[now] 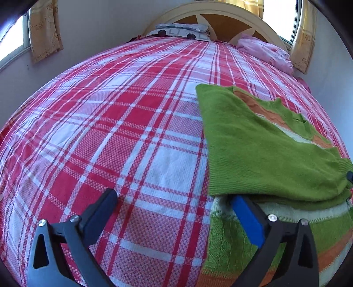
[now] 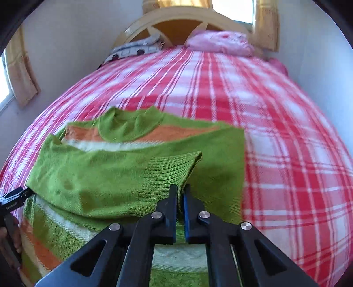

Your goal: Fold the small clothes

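A small green sweater point(image 1: 253, 143) with orange and white stripes lies on the red plaid bedsheet point(image 1: 110, 132), one sleeve folded across its body. My left gripper point(image 1: 174, 196) stands wide open at the sweater's left edge. Its blue-padded finger point(image 1: 247, 218) rests on the knit just under the folded sleeve, and its other finger is over bare sheet. In the right wrist view my right gripper point(image 2: 181, 189) is shut on the sleeve's ribbed cuff point(image 2: 172, 167), over the sweater point(image 2: 99, 172). The left gripper's finger point(image 2: 13, 198) shows at that view's left edge.
A pink pillow point(image 1: 264, 53) and a patterned pillow point(image 1: 183, 29) lie against the arched headboard point(image 1: 220, 13) at the far end. Walls with curtained windows point(image 1: 44, 33) run close along both sides of the bed. Plaid sheet stretches left of the sweater.
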